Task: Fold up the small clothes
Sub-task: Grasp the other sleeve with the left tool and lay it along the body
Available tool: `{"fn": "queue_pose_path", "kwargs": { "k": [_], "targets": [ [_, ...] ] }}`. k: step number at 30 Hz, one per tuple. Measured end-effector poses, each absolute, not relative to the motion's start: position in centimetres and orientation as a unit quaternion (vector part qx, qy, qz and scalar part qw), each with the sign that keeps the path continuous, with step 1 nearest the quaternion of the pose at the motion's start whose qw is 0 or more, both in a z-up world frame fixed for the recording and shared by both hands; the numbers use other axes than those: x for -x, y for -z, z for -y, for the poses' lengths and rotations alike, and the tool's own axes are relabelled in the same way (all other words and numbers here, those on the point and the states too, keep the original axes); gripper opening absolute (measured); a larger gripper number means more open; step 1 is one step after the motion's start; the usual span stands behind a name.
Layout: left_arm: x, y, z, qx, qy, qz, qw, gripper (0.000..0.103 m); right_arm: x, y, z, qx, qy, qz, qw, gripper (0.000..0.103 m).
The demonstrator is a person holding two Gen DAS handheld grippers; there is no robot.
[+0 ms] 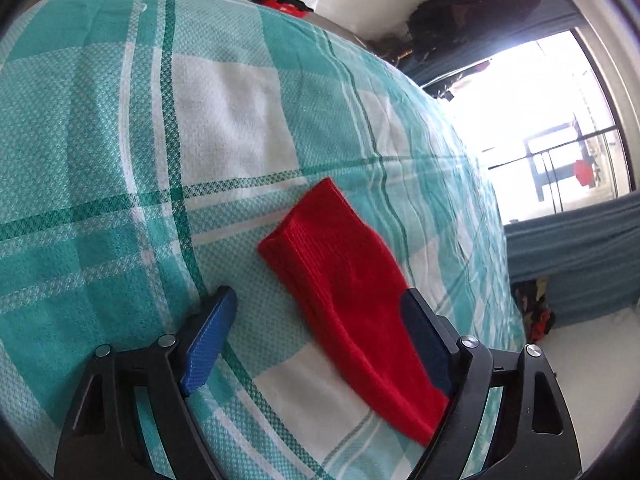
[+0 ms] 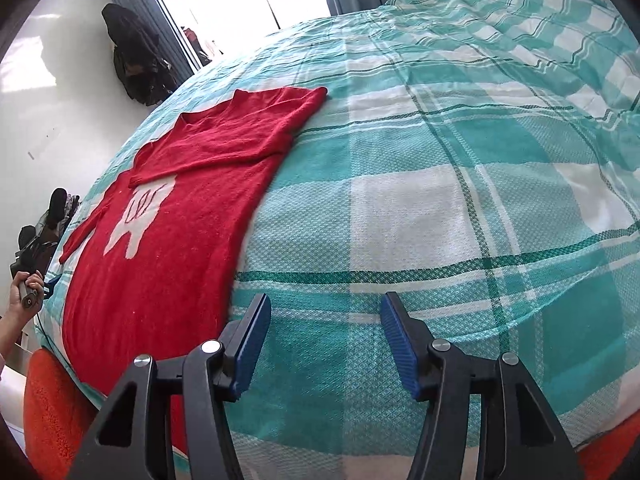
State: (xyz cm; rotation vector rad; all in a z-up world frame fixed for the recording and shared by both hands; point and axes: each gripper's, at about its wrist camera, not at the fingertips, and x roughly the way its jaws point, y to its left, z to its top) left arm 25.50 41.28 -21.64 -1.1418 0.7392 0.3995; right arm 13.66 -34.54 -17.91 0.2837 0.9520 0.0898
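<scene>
While both grippers hang over the bed, neither one's actually got hold of anything. Left gripper (image 1: 320, 312): jaws spread wide w/ a red sleeve (image 1: 352, 280) lying flat btwn them on the teal plaid bedspread (image 1: 120, 140). The right-hand finger sits over the sleeve's edge, but can't tell if it touches; the other finger is well clear on the bare cloth. Right gripper (image 2: 326, 320): jaws apart too, nothing btwn them, just bedspread underneath. To its left is the red sweater (image 2: 180, 248), spread flat near the bed's left edge, white pattern on the chest, one sleeve folded across the top. Other sleeve sticks out toward the bed edge. Far left of the right wrist view there's a hand (image 2: 22, 292) gripping a handle. Further back: bright window (image 1: 540, 132), dark clothes hanging on the wall (image 2: 134, 60).
</scene>
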Motion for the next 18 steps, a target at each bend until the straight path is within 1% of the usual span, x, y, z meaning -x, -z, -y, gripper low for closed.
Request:
{"fn": "queue_pose_path", "kwargs": {
  "k": [2,3,4,5,6,7,10,12,15,18],
  "targets": [
    [-26.3,21.6,-41.3,0.515,-0.186,-0.343,0.763,0.085,-13.7,18.2,34.6,-0.143,-0.041,-0.459,0.876,0.058],
    [-26.6,21.5,-41.2,0.512,-0.189,-0.343,0.765,0.083,-13.7,18.3,34.7,-0.144,-0.041,-0.459,0.876,0.058],
    [-26.8,21.4,-41.3,0.508,-0.190,-0.342,0.767,0.069,-13.7,18.3,34.7,-0.144,-0.042,-0.460,0.875,0.058],
    [-27.1,21.5,-41.3,0.505,-0.189,-0.344,0.769,0.037,-13.6,18.3,34.6,-0.142,-0.042,-0.460,0.876,0.058],
    [-27.4,21.6,-41.6,0.502,-0.190,-0.352,0.767,0.018,-13.6,18.4,34.6,-0.140,-0.043,-0.460,0.876,0.058],
    [-27.5,21.7,-41.7,0.498,-0.197,-0.357,0.765,0.006,-13.6,18.4,34.6,-0.138,-0.043,-0.460,0.876,0.058],
    [-27.3,20.1,-41.7,0.478,-0.212,-0.344,0.780,0.006,-13.4,18.4,34.5,-0.139,-0.042,-0.458,0.877,0.058],
    [-28.0,17.9,-40.5,0.450,-0.206,-0.345,0.797,0.006,-13.3,18.4,34.6,-0.141,-0.043,-0.456,0.878,0.058],
    [-30.5,12.9,-36.7,0.381,-0.170,-0.347,0.840,0.006,-13.3,18.5,34.8,-0.147,-0.048,-0.453,0.878,0.059],
    [-33.8,6.9,-30.2,0.298,-0.103,-0.343,0.885,0.006,-13.2,18.6,35.1,-0.156,-0.053,-0.449,0.878,0.059]
  ]
}}
